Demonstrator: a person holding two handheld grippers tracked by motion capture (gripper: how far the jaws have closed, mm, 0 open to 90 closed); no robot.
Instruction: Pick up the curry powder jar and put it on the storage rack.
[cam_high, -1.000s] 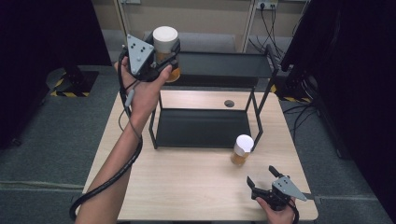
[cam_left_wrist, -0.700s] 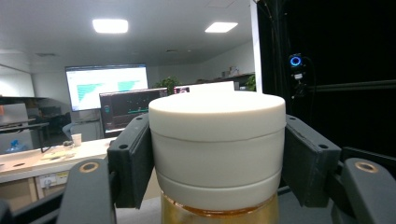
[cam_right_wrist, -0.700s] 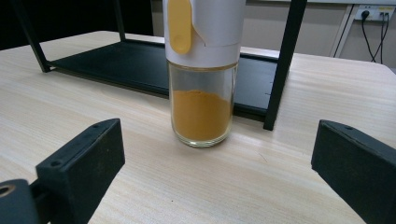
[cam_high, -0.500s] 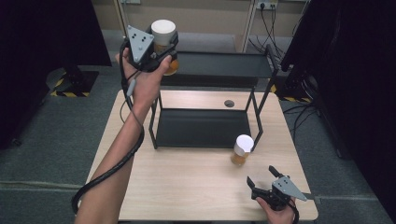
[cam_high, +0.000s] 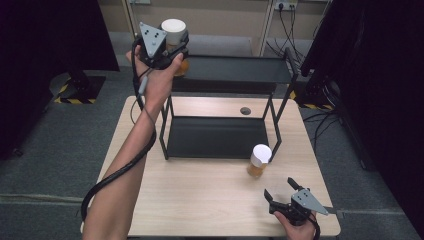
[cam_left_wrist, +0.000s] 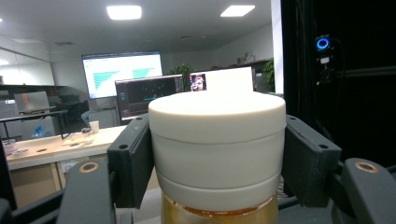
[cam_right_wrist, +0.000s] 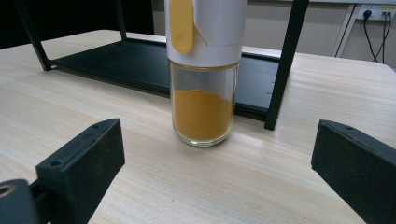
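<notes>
The left gripper (cam_high: 172, 47) is held up high, at the far left end of the rack's (cam_high: 235, 70) top shelf. Its jaws are closed on a jar (cam_high: 174, 35) and squeeze the jar's white lid from both sides. In the left gripper view the lid (cam_left_wrist: 217, 140) sits tight between the two black jaws, and a bit of yellow glass shows under it. The jar stands upright in the grip. It is hard to tell if its bottom touches the shelf.

The rack is black and stands on the far half of the wood table (cam_high: 200, 200). It has a low shelf (cam_high: 215, 137) and a top shelf.

A second jar (cam_high: 259, 160) stands upright on the table, just beside the rack's front right leg (cam_high: 276, 137). It has a white lid and orange powder inside. In the right gripper view this jar (cam_right_wrist: 204, 70) is in front of the leg, and a yellow tab shows on its lid.

The right gripper (cam_high: 281, 189) is low at the near right of the table, near the second jar but apart from it. Its jaws are wide open and hold nothing.
</notes>
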